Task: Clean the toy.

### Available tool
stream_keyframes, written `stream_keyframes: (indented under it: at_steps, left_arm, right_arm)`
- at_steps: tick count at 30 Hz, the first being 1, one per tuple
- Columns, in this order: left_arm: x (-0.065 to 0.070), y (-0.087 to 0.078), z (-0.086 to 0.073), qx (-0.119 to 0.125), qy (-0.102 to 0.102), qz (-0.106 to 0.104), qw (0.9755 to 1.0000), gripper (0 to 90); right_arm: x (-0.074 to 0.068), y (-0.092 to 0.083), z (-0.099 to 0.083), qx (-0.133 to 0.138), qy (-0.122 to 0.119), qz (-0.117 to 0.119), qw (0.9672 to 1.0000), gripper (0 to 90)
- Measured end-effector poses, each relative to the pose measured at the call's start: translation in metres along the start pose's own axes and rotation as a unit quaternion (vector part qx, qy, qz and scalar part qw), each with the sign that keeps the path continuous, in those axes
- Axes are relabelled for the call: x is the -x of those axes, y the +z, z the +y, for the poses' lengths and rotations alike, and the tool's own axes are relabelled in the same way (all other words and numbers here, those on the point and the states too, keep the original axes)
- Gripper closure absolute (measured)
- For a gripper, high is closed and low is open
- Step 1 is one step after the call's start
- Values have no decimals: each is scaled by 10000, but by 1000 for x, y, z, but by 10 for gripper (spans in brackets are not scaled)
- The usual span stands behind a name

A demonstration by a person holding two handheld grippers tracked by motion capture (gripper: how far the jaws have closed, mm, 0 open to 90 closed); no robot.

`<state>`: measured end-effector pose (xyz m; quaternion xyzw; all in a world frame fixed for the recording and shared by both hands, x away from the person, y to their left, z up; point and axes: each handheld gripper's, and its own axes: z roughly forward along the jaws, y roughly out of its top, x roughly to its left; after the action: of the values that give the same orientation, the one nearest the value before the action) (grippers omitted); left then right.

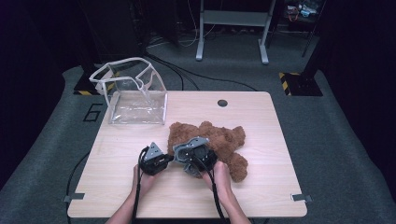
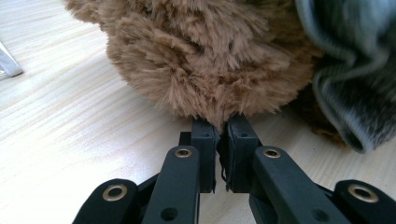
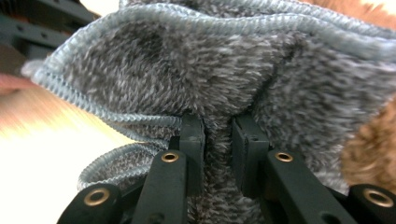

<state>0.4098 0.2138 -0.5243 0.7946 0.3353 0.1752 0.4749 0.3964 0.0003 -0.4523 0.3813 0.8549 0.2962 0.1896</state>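
A brown teddy bear (image 1: 219, 137) lies on the wooden table (image 1: 261, 186), right of its middle. My left gripper (image 1: 171, 159) sits at the bear's left side. In the left gripper view its jaws (image 2: 223, 135) are shut on a tuft of the bear's fur (image 2: 201, 56) just above the tabletop. My right gripper (image 1: 190, 164) is over the bear's front, close beside the left one. It is shut (image 3: 218, 133) on a fold of grey fleecy cloth (image 3: 187, 70) with a ribbed blue-grey edge. That cloth (image 2: 355, 70) hangs against the bear.
A clear plastic bag (image 1: 135, 93) with a white rim stands open at the table's back left. A small round hole (image 1: 222, 102) is near the back edge. Bare wood lies in front of the person's hands and to the right of the bear.
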Motion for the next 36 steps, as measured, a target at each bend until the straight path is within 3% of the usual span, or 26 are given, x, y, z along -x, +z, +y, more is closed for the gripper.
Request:
stream_keyframes:
  at_steps: [3,8,11,13,16,20,22,24,28,31,36]
  left_arm:
    - [0,0,0,4,-4,9,10000,848]
    - [-1,-1,-1,69,-62,5,10000,850]
    - [-1,-1,-1,62,-85,-34,9999,850]
    - [-1,-1,-1,76,-46,-5,10000,850]
    - [0,0,0,82,-34,9,10000,850]
    - [0,0,0,75,-49,5,10000,850]
    - [0,0,0,72,-48,5,10000,849]
    - [0,0,0,70,-43,6,10000,849]
    - [-1,-1,0,47,-30,9,10000,849]
    - [0,0,0,52,-56,9,10000,850]
    - [0,-1,0,52,-34,5,10000,849]
  right_arm:
    - [-2,2,-7,-42,-60,22,10000,766]
    - [-16,10,-25,-468,-167,168,9986,769]
    - [-15,10,-32,-543,-223,235,9980,770]
    - [-9,5,-37,-567,-97,245,9980,770]
    - [5,-9,-38,-339,128,428,9984,769]
    - [14,-25,-27,228,320,394,9985,766]
    - [15,-27,-18,378,364,371,9979,765]
    - [15,-23,-11,469,340,345,9977,764]
    - [8,1,-5,262,258,402,9985,765]
    - [1,11,-10,116,335,490,9982,766]
    - [-7,25,-22,-272,119,641,9975,768]
